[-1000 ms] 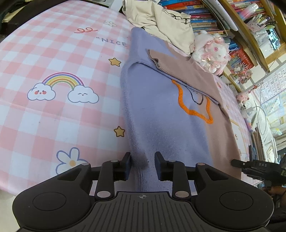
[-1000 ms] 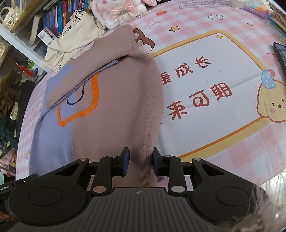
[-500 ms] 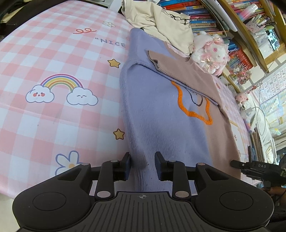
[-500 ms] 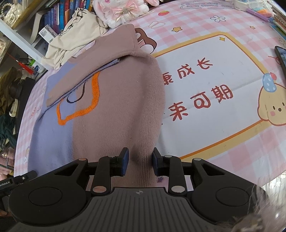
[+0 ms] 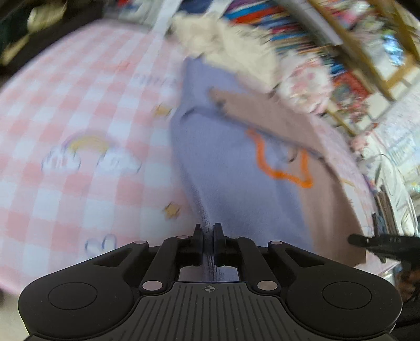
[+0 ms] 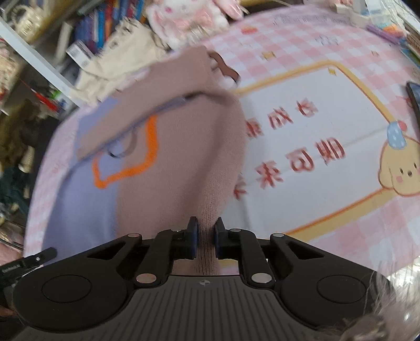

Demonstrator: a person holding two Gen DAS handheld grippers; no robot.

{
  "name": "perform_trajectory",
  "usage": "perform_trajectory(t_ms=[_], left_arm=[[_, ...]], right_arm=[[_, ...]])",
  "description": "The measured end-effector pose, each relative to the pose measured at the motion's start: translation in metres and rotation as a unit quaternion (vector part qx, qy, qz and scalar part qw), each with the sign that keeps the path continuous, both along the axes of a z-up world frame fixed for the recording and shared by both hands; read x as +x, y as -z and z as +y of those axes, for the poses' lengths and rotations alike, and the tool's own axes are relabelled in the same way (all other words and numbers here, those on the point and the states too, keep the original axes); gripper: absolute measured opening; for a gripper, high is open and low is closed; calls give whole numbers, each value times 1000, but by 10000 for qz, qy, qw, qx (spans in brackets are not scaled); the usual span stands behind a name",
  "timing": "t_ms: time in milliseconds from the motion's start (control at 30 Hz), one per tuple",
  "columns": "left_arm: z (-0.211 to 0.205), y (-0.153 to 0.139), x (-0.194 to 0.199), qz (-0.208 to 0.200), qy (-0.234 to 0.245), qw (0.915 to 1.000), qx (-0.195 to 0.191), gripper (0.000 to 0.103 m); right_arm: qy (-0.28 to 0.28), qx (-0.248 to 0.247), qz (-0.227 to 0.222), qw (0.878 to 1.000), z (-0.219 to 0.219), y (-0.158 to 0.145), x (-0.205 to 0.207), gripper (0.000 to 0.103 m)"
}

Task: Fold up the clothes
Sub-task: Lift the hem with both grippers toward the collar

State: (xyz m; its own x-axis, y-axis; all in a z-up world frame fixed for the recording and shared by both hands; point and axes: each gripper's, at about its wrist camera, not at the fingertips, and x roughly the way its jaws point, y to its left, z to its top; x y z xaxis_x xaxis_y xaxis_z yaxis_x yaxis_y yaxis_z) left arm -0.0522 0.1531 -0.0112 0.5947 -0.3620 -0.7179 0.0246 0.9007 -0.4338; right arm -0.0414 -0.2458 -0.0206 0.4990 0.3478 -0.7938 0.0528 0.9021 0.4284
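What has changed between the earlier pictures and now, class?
Both grippers' jaws have just closed on the near hem of the two-tone knitted sweater: left gripper on its lilac half, right gripper on its dusty-pink half. The sweater remains flat on the pink checked tablecloth.

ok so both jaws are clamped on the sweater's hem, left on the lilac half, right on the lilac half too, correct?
Not quite. The right gripper is clamped on the brown half of the sweater, as the right wrist view shows. The left gripper does pinch the lilac half.

A child's room at home: crammed bookshelves (image 5: pixel 302 34) at one o'clock, a plush bunny (image 6: pixel 189 18), a pink cartoon tablecloth (image 5: pixel 78 110).
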Motion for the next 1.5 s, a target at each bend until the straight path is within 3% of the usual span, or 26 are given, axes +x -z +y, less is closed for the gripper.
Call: perform_trajectory(t_ms=[100,267,367,500,533,967,1000,1033,1067,1267,1500], left_arm=[[-3,-10,1,-175,161,9997,-32,6],[8,12,7,440,-121,9982,-385,8],[12,18,4,560,-221,9968,-517,22],[9,23,6,710,-258,9957,-536,47],[8,24,5,714,-264,9956,-539,47],[4,25,1,686,-686,9932,-651,43],[3,25,1,681,-711,9931,-636,35],[2,25,1,681,-732,9933,-581,13],[-1,24,1,687,-750,9937,-479,5],[-16,1,-4,185,-547,9982,-159,5],[-11,13,-1,586,-757,9946,-397,7]], right_arm=[[-101,101,-206,9997,2,-11,2,12],[-172,-144,59,9997,3,-1,6,12],[-98,-100,201,9997,-2,6,5,12],[-102,-61,340,9994,-6,13,8,16],[-108,-68,365,9993,-6,14,8,16],[-449,-82,471,9978,-9,18,18,17],[-488,-102,476,9976,-9,18,18,15],[-539,-117,472,9974,-9,18,19,14],[-588,-136,426,9973,-9,16,19,13],[-846,-8,10,9964,-8,-4,18,12],[-815,39,356,9960,-13,7,26,12]])
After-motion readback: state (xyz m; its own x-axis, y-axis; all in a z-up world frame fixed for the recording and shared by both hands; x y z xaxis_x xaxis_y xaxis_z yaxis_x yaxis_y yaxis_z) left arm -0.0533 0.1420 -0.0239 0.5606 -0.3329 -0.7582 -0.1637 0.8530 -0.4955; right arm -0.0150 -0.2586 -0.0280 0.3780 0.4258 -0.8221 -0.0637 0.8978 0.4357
